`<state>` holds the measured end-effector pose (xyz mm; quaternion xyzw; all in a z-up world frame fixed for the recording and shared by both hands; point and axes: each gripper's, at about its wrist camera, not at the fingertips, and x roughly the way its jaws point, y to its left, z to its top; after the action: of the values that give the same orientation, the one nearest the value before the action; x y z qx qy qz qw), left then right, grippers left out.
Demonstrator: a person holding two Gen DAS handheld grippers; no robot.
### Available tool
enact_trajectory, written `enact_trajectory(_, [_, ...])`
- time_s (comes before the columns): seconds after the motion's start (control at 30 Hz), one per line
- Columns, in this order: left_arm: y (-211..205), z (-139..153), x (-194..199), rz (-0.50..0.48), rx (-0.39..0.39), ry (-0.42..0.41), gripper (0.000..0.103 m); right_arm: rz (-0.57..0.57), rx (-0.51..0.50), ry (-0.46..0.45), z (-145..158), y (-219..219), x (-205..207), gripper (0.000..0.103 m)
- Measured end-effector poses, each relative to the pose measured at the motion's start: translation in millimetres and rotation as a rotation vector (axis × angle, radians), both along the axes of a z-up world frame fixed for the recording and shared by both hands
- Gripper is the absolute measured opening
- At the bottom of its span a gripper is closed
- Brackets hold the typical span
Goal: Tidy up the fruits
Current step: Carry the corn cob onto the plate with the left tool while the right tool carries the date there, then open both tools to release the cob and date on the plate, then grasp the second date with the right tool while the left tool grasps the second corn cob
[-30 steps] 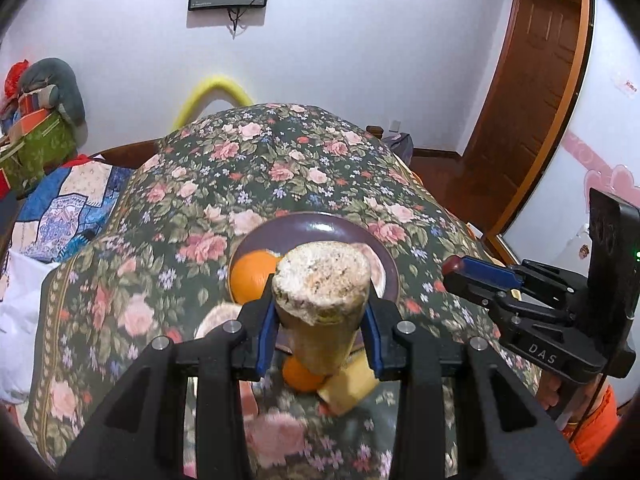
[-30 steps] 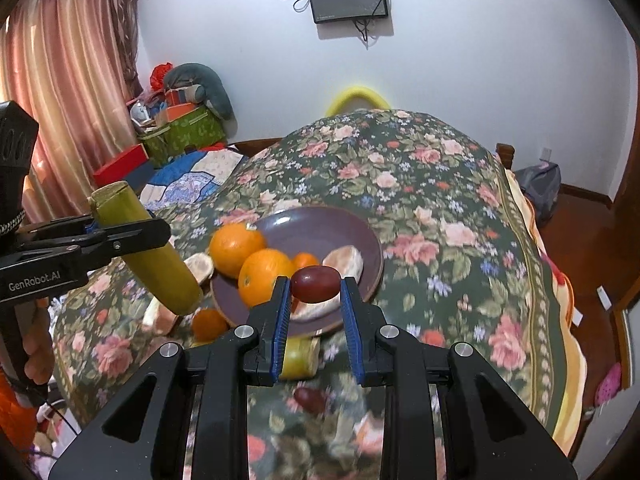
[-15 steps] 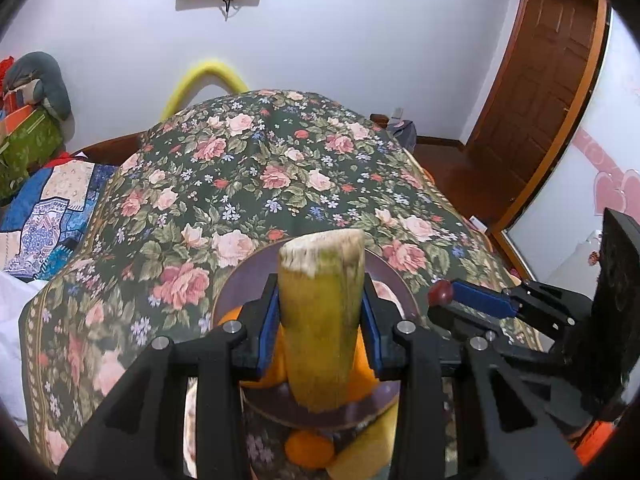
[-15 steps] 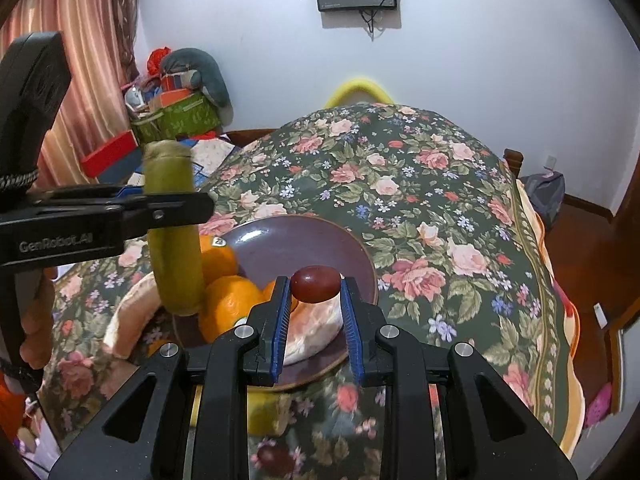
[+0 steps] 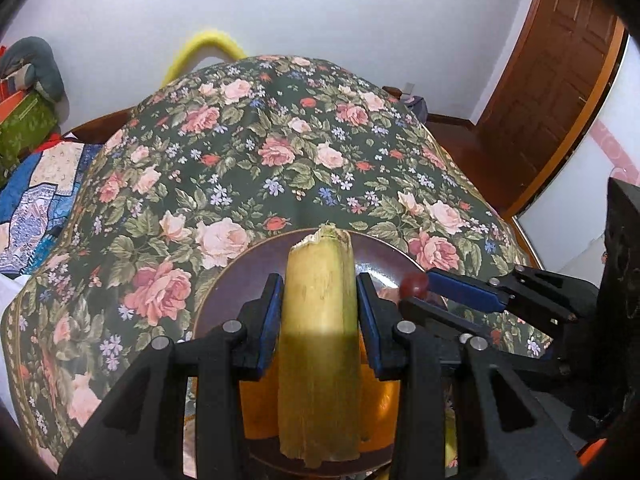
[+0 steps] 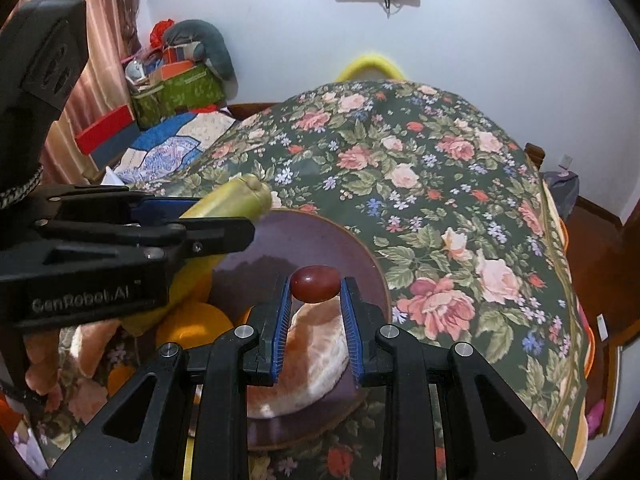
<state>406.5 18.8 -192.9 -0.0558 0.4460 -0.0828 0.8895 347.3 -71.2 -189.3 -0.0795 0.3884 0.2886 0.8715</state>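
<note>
Landmark: I place everything against the purple plate (image 6: 360, 248), which sits on a table under a floral tablecloth (image 6: 420, 168).

Left gripper (image 5: 320, 312): I have it clamped on a sugarcane piece (image 5: 320, 340), gripped across its upper half, hanging above the plate's left side.

Sugarcane piece: a pale yellow-green stick with a ragged, fibrous cut top. I judge it stiff, fairly heavy and waxy-skinned, so a firm mid-length hold suits it; gripped near one end it could swing or slip.

Oranges (image 6: 192, 326): on the plate's left part, right under the cane. I judge them firm but apt to roll if nudged.

Peeled citrus piece (image 6: 312, 360): pale, lying on the plate's near side, below my right fingers. It looks soft and easily bruised.

Right gripper (image 6: 315, 300): closed narrowly on a small dark red fruit (image 6: 315, 283), perhaps a grape or jujube, held above the plate's middle.

Red fruit: smooth, glossy, light. I judge it slippery and easily crushed, so light pressure across its widest part is best.
</note>
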Motion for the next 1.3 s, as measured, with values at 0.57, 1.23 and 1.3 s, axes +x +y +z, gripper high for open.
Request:
enact_trajectory(0.57, [15.0, 33.5, -50.1, 0.008, -0.006, -0.063, 0.037, -0.019, -0.005, 0.013, 10.1, -1.5, -14.5, 0.032])
enact_trajectory(1.23, [27.4, 6.7, -157.2, 0.039, 0.039, 0.029, 0.041, -0.068, -0.008, -0.026, 28.0, -34.5, -120.1, 0.046])
enact_trajectory(1.3, [28.9, -4.4, -161.6, 0.044, 0.029, 0.058, 0.041, -0.069, -0.022, -0.013, 19.7, -35.5, -126.6, 0.046])
